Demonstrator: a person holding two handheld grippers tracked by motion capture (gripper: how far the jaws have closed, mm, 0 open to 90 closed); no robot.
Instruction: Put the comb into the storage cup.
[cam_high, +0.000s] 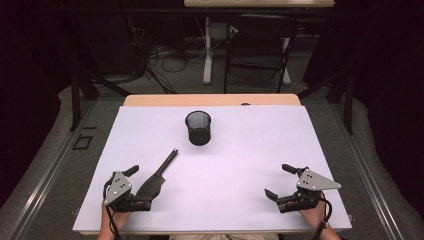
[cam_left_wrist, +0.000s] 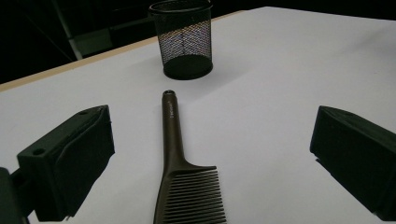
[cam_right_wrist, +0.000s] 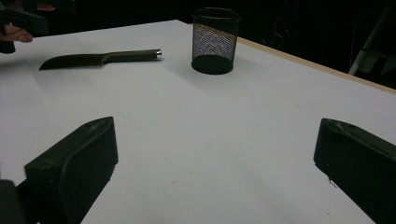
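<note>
A dark brown comb (cam_high: 157, 176) lies flat on the white table cover (cam_high: 240, 150), its thin handle pointing at a black mesh cup (cam_high: 198, 128) that stands upright mid-table. My left gripper (cam_high: 138, 187) is open at the near left, its jaws on either side of the comb's toothed end and not touching it. In the left gripper view the comb (cam_left_wrist: 180, 163) runs up between the wide-apart jaws of the gripper (cam_left_wrist: 212, 137) toward the cup (cam_left_wrist: 184, 39). My right gripper (cam_high: 280, 181) is open at the near right over bare cover. From there, comb (cam_right_wrist: 100, 58) and cup (cam_right_wrist: 215, 39) lie far off.
The table's wooden back edge (cam_high: 210, 100) shows beyond the cover. Behind it are a dark floor with cables (cam_high: 160, 60) and a chair (cam_high: 257, 45). A hand holding the other gripper (cam_right_wrist: 14, 28) shows at the right gripper view's top left.
</note>
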